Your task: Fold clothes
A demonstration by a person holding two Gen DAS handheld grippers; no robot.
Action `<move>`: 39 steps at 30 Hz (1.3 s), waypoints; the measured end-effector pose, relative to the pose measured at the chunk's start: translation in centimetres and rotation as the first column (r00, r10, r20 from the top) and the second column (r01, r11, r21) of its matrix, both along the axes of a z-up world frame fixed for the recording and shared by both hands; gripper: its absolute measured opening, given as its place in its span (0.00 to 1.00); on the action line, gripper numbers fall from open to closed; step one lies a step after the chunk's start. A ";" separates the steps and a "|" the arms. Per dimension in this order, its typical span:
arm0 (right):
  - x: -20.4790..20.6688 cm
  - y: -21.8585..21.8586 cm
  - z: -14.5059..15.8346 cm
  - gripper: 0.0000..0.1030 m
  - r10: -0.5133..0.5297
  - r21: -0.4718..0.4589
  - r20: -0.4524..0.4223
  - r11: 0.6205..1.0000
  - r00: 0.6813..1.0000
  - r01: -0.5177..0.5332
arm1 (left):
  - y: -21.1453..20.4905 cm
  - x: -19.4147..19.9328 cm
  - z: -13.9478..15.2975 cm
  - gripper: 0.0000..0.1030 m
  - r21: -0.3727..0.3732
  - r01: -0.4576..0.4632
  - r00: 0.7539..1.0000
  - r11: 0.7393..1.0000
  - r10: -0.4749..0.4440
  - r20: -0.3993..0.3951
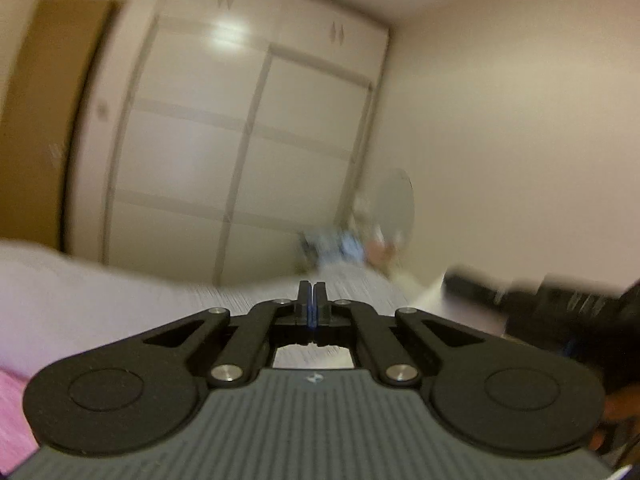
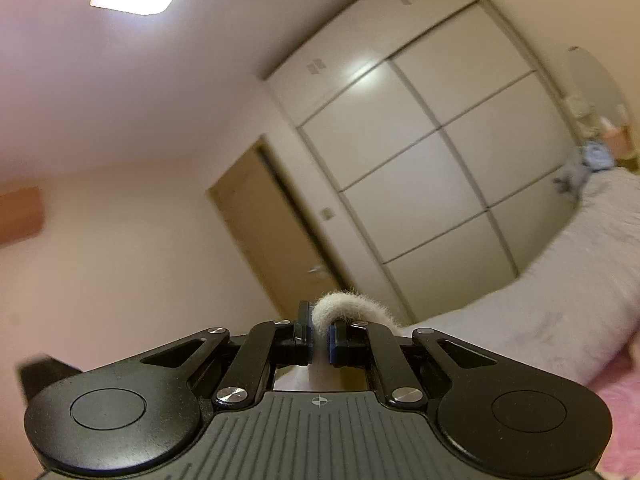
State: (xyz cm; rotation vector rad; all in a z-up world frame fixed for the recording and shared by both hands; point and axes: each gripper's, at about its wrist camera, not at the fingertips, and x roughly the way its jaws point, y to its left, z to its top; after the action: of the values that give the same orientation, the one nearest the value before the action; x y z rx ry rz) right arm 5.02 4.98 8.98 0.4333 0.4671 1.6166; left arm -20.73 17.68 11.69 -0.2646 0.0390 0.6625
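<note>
In the left wrist view, the left gripper [image 1: 311, 300] is seen with its jaws drawn fully together and nothing visible between them; it is raised above a pale bedcover [image 1: 120, 300], and the frame is smeared by motion blur. A white wardrobe [image 1: 240, 140] and a brown door [image 1: 44, 120] are seen beyond, and a dark blurred shape, taken to be the other tool [image 1: 540, 300], is seen at the right with something white just beside it. In the right wrist view, the right gripper [image 2: 319, 332] is closed on a fold of white fuzzy cloth [image 2: 344, 308], which bulges in a loop above the pads and runs off to the right over the linkage. The rest of the garment is hidden below the tool, so its folded or unfolded state cannot be told. The step in hand is judged to be a lift or carry of the cloth above the bed. A free edge would need to be found by the empty left tongs before any fold can be laid.
</note>
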 end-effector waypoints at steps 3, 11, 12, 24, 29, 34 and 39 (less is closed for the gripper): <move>-4.8 1.6 -0.5 0.06 0.060 -0.060 0.011 0.996 0.998 -0.060 | 0.6 -4.2 -0.5 0.00 -0.043 -0.074 0.990 0.996 0.068 -0.122; -15.8 3.7 -14.0 0.28 0.311 -0.761 0.109 0.638 0.944 -0.122 | -0.1 -9.5 -16.5 0.00 -0.398 -0.306 0.790 0.865 -0.003 -0.613; -16.0 2.9 -15.7 0.28 0.297 -0.796 0.094 0.595 0.950 -0.107 | -1.1 -9.9 -18.4 0.00 -0.423 -0.326 0.764 0.845 -0.028 -0.645; -15.2 -8.6 -23.7 0.29 0.249 -0.884 0.153 0.467 0.956 0.020 | -12.0 -8.8 -24.3 0.05 -0.420 -0.340 0.660 0.841 -0.105 -0.744; -15.7 -12.0 -24.2 0.29 0.264 -0.885 0.119 0.465 0.957 -0.018 | -15.2 -10.0 -24.6 0.09 -0.398 -0.388 0.660 0.831 -0.051 -0.750; -16.6 -14.6 -23.9 0.30 0.295 -0.884 0.116 0.466 0.948 -0.037 | -18.4 -12.2 -25.3 0.14 -0.395 -0.450 0.644 0.801 -0.016 -0.765; -17.1 -16.8 -24.1 0.30 0.315 -0.886 0.106 0.461 0.943 -0.055 | -20.3 -13.8 -26.0 0.14 -0.398 -0.486 0.631 0.778 -0.003 -0.775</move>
State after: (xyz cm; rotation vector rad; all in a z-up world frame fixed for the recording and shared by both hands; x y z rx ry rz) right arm -12.10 -11.83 -15.09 -0.6521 1.0982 1.3760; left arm -34.53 -2.62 -14.29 -0.5869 1.0567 1.0127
